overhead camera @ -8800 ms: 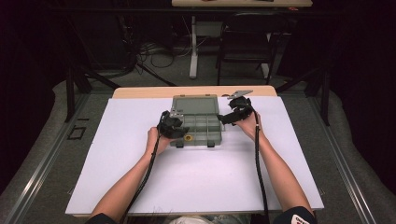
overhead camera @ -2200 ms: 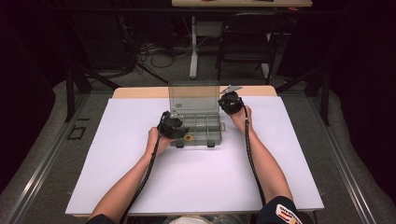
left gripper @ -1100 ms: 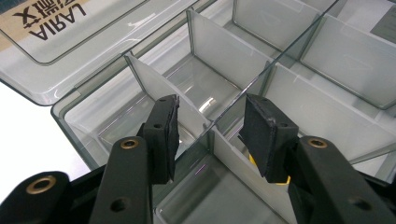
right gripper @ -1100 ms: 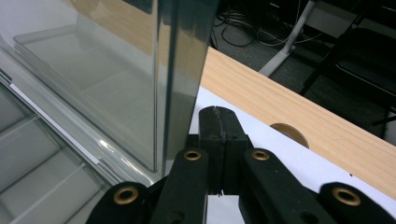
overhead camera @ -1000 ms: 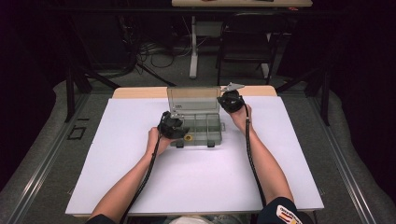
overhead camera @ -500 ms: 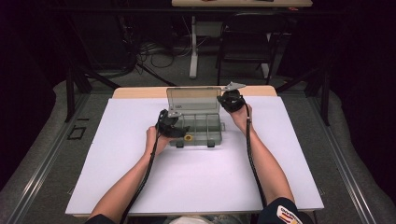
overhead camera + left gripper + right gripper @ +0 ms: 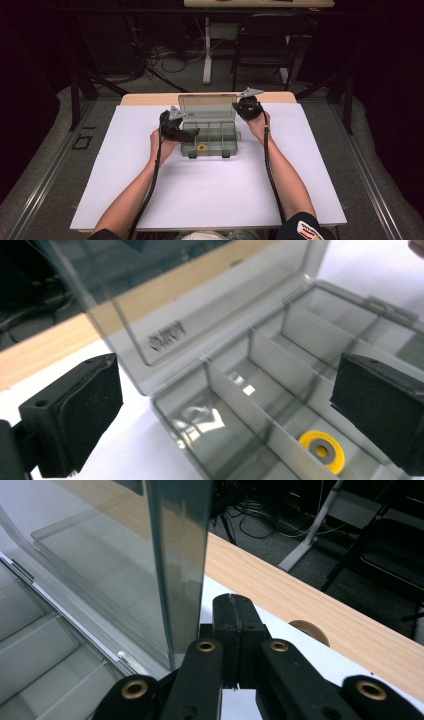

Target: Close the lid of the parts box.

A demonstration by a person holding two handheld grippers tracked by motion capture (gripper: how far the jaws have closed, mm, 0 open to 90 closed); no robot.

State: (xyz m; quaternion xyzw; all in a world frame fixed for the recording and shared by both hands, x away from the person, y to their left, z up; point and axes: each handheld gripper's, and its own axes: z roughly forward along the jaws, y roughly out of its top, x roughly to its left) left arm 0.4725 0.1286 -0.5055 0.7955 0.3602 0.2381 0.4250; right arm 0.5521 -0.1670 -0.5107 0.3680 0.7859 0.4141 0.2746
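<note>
Two tongs [image 7: 187, 132] [image 7: 239, 106] (left agape) flanking box [image 7: 210, 135]

Lighting: bright overhead on white table sheet [image 7: 210, 190]; dark surroundings beyond. Glare on organizer box lid [image 7: 200, 305]. Close-ups soft, slightly blurred.

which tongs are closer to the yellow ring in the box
Left. The left tongs hang open just above the yellow ring with a grey centre; the right tongs sit shut at the far right corner, beside the raised clear lid.
</note>
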